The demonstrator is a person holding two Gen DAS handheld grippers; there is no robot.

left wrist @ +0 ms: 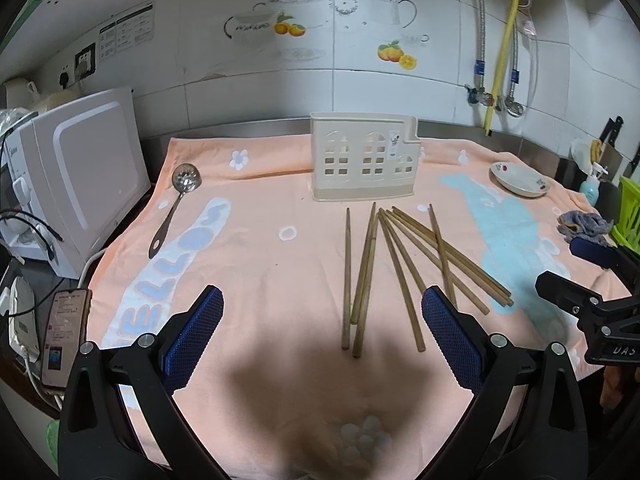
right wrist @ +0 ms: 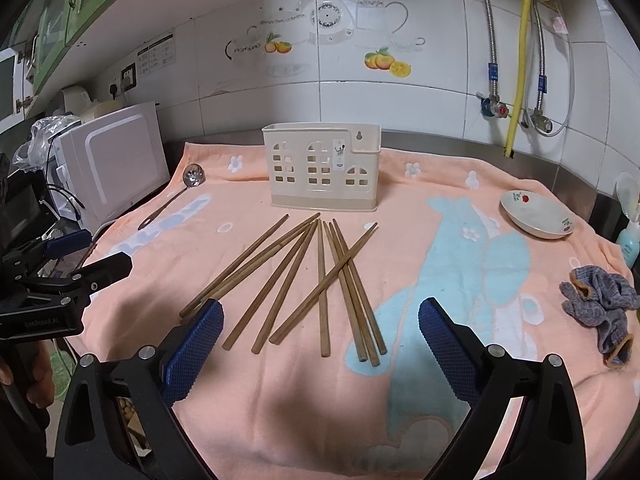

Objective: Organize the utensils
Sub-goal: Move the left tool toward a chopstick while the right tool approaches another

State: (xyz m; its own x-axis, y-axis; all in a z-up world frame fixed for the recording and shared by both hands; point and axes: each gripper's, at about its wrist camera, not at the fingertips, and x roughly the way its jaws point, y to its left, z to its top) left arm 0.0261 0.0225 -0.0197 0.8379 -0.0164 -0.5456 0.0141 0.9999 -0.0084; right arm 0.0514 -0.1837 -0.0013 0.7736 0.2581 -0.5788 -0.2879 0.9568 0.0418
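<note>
Both hand-held grippers released, empty. Wooden chopsticks (right wrist: 320,280) lie fanned just ahead of right hand-held gripper (right wrist: 320,332), long axes pointing twd cutlery holder (right wrist: 322,168); right nearer.

Both sets of tongs, left tongs (left wrist: 322,334) and right tongs (right wrist: 321,342), are built from black plastic arms. Blue knurled pads (left wrist: 452,336) are fitted inside, and silver screws (right wrist: 494,350) are seen at the pivots.

The table (right wrist: 536,160) is covered by a peach towel (right wrist: 280,400); ahead of the open right tongs (right wrist: 320,338) lie scattered wooden chopsticks (right wrist: 322,280); beyond them stands a cream utensil holder (right wrist: 322,168); a slotted ladle (right wrist: 172,200) lies far left; a dish (right wrist: 538,216) and grey rag (right wrist: 600,308) right.
</note>
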